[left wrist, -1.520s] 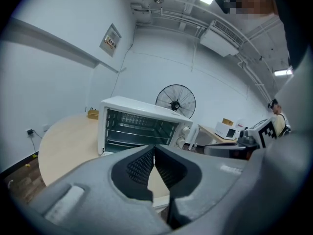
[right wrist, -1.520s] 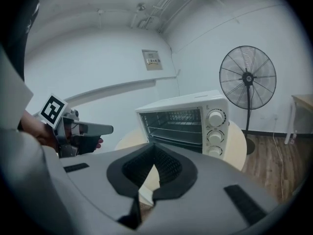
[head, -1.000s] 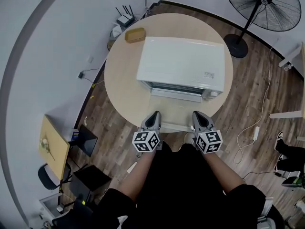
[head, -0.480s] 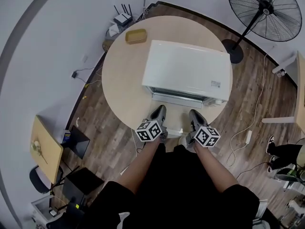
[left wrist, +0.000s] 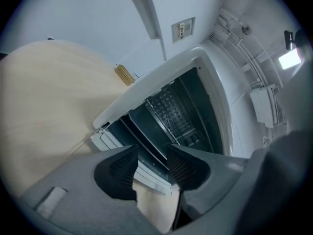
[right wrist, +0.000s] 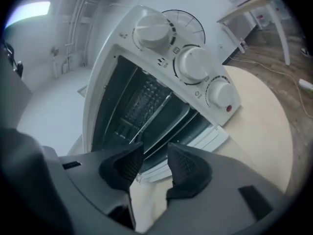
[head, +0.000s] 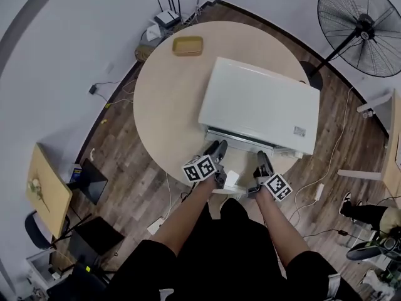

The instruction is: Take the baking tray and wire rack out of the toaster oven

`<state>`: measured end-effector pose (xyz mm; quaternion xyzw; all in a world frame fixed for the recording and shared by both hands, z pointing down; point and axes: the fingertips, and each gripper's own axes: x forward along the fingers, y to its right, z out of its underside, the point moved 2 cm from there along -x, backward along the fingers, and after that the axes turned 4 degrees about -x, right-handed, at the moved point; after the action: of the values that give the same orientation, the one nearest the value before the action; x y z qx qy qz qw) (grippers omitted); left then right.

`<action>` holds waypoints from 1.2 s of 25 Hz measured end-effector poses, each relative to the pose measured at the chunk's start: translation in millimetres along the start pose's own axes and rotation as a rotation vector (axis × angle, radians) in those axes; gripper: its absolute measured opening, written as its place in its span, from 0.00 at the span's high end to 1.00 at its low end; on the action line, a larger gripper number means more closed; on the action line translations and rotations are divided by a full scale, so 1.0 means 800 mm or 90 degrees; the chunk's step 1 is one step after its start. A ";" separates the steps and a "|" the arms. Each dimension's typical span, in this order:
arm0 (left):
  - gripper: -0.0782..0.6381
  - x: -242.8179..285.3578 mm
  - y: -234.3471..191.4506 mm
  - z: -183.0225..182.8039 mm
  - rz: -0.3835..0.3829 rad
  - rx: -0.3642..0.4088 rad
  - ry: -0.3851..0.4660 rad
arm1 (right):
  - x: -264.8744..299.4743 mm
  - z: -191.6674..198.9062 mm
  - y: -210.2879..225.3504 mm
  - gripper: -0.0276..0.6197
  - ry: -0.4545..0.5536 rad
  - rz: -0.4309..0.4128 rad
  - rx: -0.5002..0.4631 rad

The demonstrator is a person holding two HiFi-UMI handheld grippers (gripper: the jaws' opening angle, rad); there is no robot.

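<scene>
Left hand-held gripper (head: 219,146) (left wrist: 151,163): released; its jaws have just been opening and stand part-way apart, with nothing pinched, only the door lip and bare bench showing through the gap
Small tan dish (head: 187,45): far ahead and to the left of the left hand-held gripper, on the bench (head: 166,99)
Toaster oven (head: 260,105): straight ahead of both hand-held grippers, with its door (head: 241,142) folded down toward their tips
Wire rack (left wrist: 173,114) (right wrist: 143,99): inside the cavity, ahead of the tips and above the door; neither hand-held gripper touches it
Baking tray (left wrist: 144,133) (right wrist: 171,124): inside too, seemingly just under the rack and nearer the door
Right hand-held gripper (head: 263,158) (right wrist: 155,163): released like the left; its jaws have just been opening and nothing is between the pads
Step in hand: the approach, it seems; both pieces sit in the oven and the tips are just short of the door
Next move calls for: likely reaching over the door and lining each open jaw pair on a front rim, one pad above and one below, before clenching and drawing straight out without scraping the side rails
</scene>
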<state>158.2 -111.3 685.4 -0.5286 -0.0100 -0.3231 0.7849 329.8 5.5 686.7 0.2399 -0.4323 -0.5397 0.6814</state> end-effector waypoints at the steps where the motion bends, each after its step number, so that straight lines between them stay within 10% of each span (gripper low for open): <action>1: 0.66 0.006 -0.003 0.002 -0.001 -0.011 0.000 | 0.006 0.000 0.003 0.75 0.003 -0.008 0.014; 30: 0.65 0.111 -0.042 -0.028 0.007 -0.266 0.083 | 0.122 -0.029 0.047 0.75 0.091 0.020 0.187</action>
<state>203.7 -182.3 734.9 -0.6577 0.1112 -0.3473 0.6591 373.4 -78.4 737.3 0.3680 -0.4604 -0.4417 0.6763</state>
